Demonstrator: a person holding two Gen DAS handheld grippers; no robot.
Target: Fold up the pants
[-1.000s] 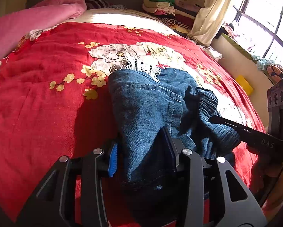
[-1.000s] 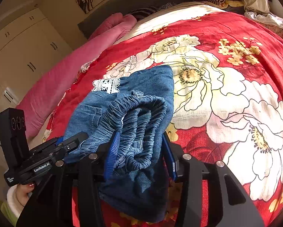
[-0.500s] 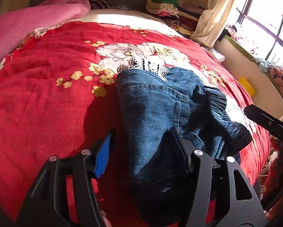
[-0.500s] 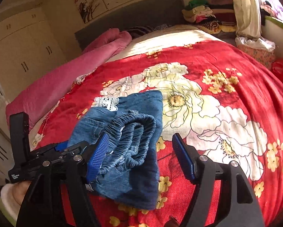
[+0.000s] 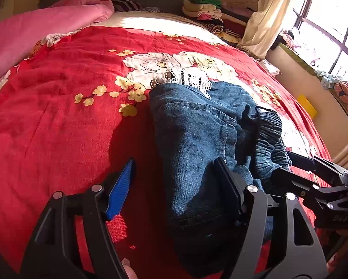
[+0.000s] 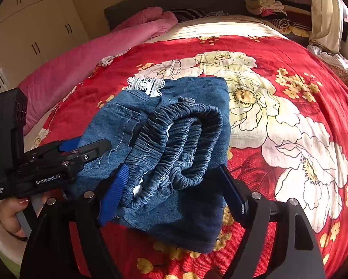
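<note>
Right wrist view: both grippers, left gripper (image 5: 174,186) and right gripper (image 6: 174,190), spread around folded denim pants (image 6: 174,127).

Left gripper (image 5: 174,183): jaws spread wide, pointing forward and down, blue pad on left finger (image 5: 120,195) facing inward. Right gripper (image 6: 174,186): jaws likewise wide apart, blue pads showing on both fingers. Grippers side by side, close together, fingers aimed same way. My left hand (image 6: 11,216) wrapped round left gripper's handle, fingertips visible.
</note>
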